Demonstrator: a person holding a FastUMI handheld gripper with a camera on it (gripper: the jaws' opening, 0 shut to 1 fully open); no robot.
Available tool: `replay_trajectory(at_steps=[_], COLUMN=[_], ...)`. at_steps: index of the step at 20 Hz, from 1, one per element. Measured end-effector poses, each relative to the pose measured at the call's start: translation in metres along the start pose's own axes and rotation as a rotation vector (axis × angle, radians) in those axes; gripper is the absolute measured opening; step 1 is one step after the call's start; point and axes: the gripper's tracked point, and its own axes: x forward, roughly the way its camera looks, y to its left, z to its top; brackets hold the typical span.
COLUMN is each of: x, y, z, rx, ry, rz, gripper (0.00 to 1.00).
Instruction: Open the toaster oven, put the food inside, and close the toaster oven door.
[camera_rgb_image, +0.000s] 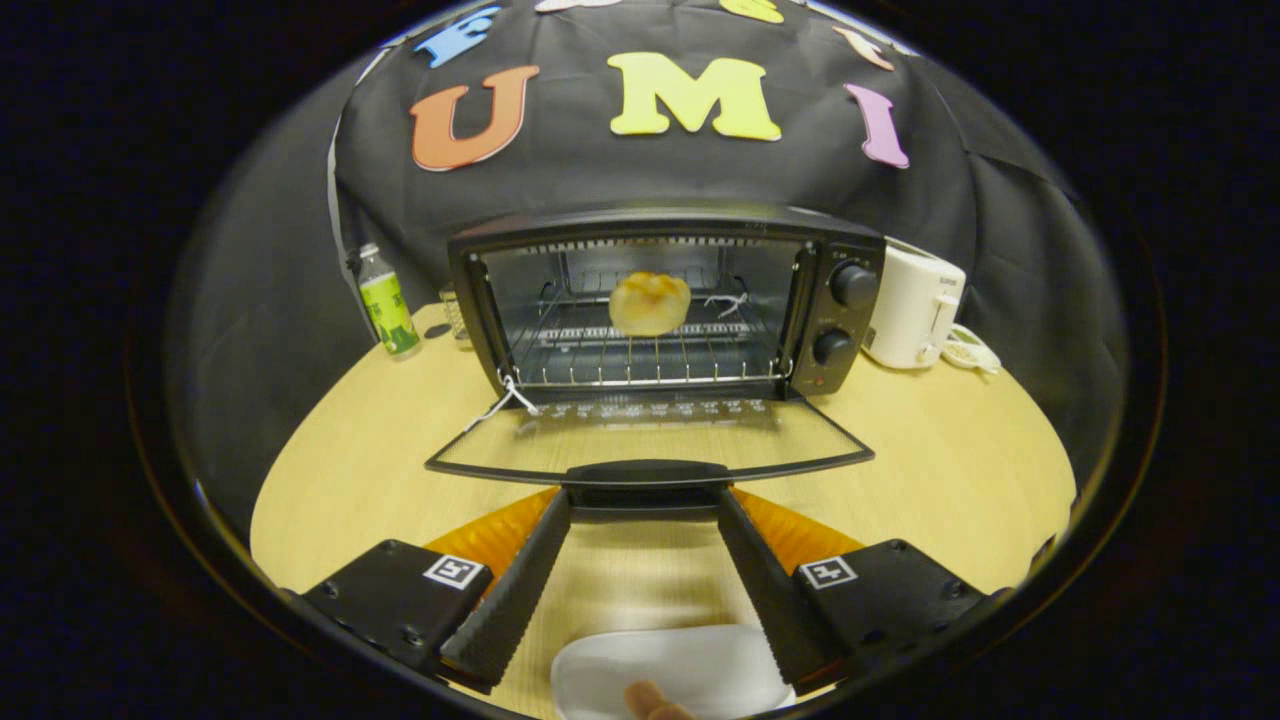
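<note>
Door down, food in: I hold the gripper (645, 500) low over the pale wooden tabletop (950, 470), its two fingers spread wide and pinching nothing, their tips right at the black bar handle (645, 474) of the glass drop-down door (650, 435).

The black toaster oven (665, 300) stands straight ahead of the fingers, its door lying flat toward me. The round golden bread roll (650, 303) sits inside the oven on the wire rack (640, 355), about mid-depth and centred, so the loading step looks done.

What the next move turns on, as I judge it: the handle runs crosswise to the fingers, its long axis side to side, directly in front of the tips and spanning the gap between them. The tips appear to sit at or just under the handle's near edge; I cannot tell whether they touch it. Lifting from below and swinging the door up toward the oven's front should close it.

The gripper points level and square at the oven, neither finger nearer.

Left of the oven stands a clear plastic bottle with a green label (387, 303); right of it, a white plastic toaster (915, 305). On my side of the oven, behind the fingertips, lies a white rounded plate (670, 670), with a fingertip (650, 700) of a person at its near rim.
</note>
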Motion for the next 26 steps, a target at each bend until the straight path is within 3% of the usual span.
replay_trajectory(at_steps=[7, 18, 26], x=[-0.004, 0.000, -0.047], y=[0.003, 0.007, -0.008], z=[0.047, 0.106, 0.099], rx=[-0.066, -0.057, 0.002], ry=[-0.169, -0.334, -0.354], rz=[0.005, 0.062, 0.052], gripper=[1.00, 1.00, 1.00])
